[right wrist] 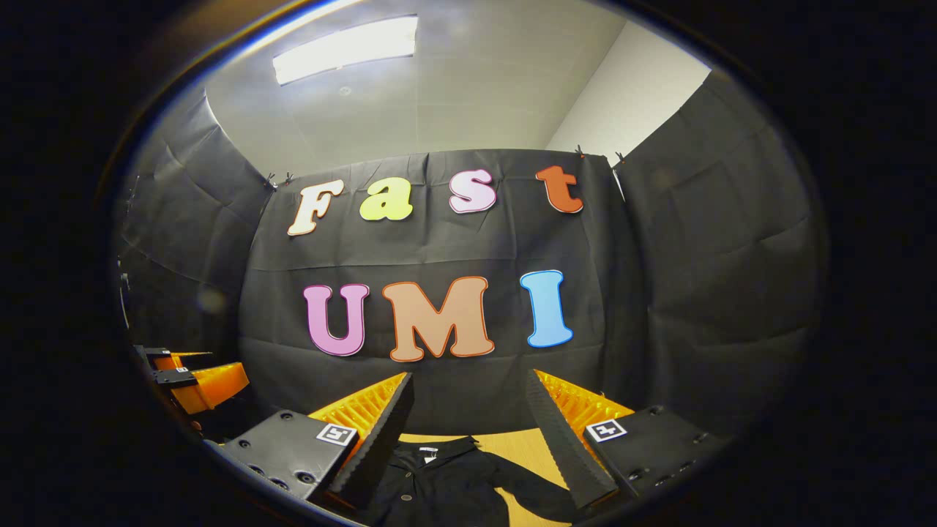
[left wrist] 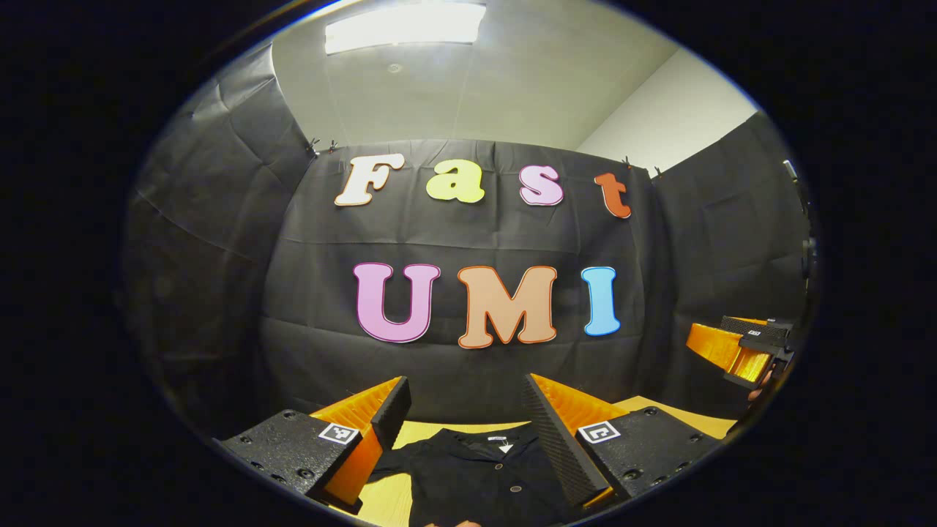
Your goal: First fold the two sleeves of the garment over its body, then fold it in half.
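Legible wording: none.
1. Square black-and-white coded markers [left wrist: 339, 432], one on each finger block of the left gripper [left wrist: 465, 388] and of the right gripper [right wrist: 469, 380] (patterns, not letters).
2. White neck label [left wrist: 501, 439] inside the collar of the black garment [left wrist: 476, 479]; its print is too small to read.

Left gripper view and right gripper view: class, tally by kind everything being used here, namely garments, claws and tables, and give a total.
Black buttoned collared shirt: 1
Claws, left claw and right claw, both open above the shirt: 2
Light wooden table: 1
Total: 4
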{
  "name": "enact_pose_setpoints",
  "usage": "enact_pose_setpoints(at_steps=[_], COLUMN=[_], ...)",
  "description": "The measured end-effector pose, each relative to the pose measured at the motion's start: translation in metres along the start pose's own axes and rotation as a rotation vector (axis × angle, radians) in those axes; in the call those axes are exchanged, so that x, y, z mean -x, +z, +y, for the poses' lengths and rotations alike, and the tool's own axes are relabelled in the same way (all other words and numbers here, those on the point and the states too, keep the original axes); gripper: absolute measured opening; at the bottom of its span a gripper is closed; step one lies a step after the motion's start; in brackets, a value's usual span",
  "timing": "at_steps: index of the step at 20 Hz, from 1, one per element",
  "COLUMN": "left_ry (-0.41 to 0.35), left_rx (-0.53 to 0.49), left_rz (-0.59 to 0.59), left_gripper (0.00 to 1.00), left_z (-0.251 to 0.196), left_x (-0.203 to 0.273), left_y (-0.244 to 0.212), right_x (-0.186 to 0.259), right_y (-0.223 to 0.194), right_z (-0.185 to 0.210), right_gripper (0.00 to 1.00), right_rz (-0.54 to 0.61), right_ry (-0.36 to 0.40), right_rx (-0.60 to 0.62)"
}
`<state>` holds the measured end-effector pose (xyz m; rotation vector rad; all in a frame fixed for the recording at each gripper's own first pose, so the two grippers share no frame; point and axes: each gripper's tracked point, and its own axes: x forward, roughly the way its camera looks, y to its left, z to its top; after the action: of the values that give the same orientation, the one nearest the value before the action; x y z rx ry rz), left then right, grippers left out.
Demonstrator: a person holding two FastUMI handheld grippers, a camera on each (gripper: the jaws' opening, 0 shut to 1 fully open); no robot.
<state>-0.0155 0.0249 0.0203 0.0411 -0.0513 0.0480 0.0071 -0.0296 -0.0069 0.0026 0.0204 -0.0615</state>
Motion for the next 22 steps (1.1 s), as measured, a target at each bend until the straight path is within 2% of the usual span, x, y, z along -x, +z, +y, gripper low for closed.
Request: enact_pose_setpoints(at_steps=[11,22], left_ry=[-0.002,-0.002], left_rx=[0.020,0.030], left_rz=[0.001,-0.011], left_gripper=[0.92,0.93], left_z=[0.013,0.007], left_x=[-0.006,-0.007], left_y=[-0.003,-0.001], right_x=[-0.001,-0.012], right_y=[0.000,-0.009], right_z=[0.011,-0.010], right_gripper=[0.97,0.97], right_rz=[0.005,0.036], right_ry=[-0.013,-0.043], right_rx=[0.017,0.032])
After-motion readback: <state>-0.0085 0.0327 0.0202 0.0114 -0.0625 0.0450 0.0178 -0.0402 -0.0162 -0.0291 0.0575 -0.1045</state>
